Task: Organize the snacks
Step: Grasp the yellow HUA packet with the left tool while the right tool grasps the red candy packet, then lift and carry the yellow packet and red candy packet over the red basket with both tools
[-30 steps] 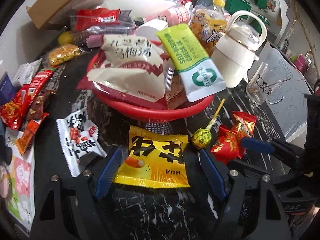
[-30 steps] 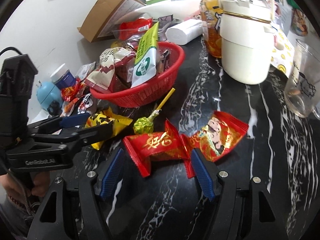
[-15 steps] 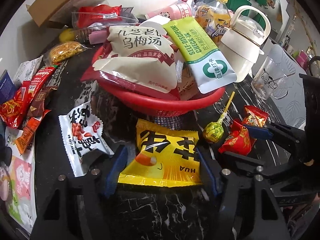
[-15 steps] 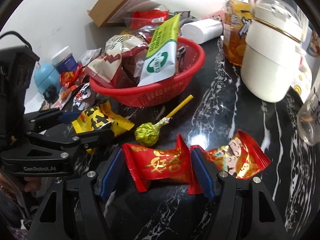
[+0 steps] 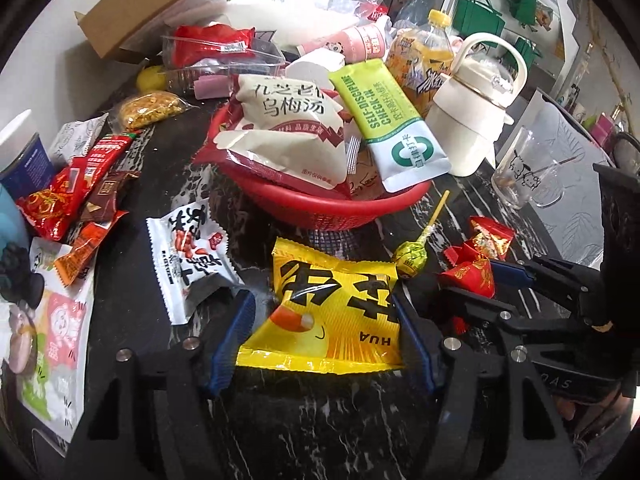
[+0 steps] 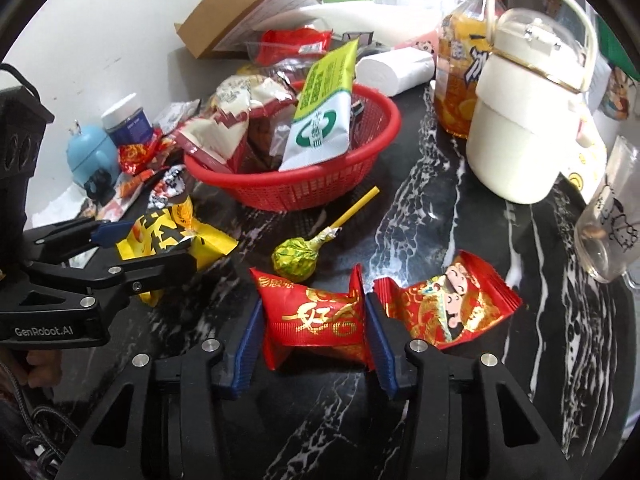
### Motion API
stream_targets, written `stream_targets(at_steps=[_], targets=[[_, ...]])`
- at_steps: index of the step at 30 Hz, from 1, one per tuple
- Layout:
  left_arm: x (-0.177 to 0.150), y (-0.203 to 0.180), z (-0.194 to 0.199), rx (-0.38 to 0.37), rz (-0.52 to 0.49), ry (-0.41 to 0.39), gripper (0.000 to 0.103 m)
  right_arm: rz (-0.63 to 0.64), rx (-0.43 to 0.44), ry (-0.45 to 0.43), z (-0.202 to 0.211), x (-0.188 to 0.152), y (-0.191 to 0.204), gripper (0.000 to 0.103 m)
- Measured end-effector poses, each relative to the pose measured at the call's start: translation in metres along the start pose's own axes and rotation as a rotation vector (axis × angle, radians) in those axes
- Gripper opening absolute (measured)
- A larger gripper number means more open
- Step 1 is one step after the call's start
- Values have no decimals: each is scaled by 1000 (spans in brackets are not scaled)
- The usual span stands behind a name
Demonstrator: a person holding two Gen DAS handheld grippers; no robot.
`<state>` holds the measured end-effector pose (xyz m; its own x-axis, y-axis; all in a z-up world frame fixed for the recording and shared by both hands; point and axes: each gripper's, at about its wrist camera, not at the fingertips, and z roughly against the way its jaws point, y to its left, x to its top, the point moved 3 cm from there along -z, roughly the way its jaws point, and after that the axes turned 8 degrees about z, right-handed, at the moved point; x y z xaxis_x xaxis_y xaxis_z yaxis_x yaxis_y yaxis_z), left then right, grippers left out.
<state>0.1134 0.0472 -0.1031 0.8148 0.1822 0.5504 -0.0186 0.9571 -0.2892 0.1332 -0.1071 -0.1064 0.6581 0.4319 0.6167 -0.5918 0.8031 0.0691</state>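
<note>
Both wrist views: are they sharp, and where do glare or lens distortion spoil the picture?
Left wrist view: mostly sharp, with glare streaks on the yellow snack packet and black corners from the fisheye lens. Right wrist view: also sharp, with bright reflections on the black marble table and shine on the red candy packet; the white kettle bulges toward the edge.

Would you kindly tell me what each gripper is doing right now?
Left gripper: closed on the yellow snack packet.
Right gripper: jaws just closing, pads pressing the red candy packet.
</note>
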Motion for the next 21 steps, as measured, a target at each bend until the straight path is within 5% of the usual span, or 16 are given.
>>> stream_targets(at_steps=[8,11,21], targets=[[2,-2,19,-7,5,-45,68,18,14,-30,13,2,5,48],[3,-2,21,-6,12,-50,68,19,-5,-28,8,5,4,60],[4,8,21,-7,45,-47,68,38,-31,-8,-5,12,5,67]])
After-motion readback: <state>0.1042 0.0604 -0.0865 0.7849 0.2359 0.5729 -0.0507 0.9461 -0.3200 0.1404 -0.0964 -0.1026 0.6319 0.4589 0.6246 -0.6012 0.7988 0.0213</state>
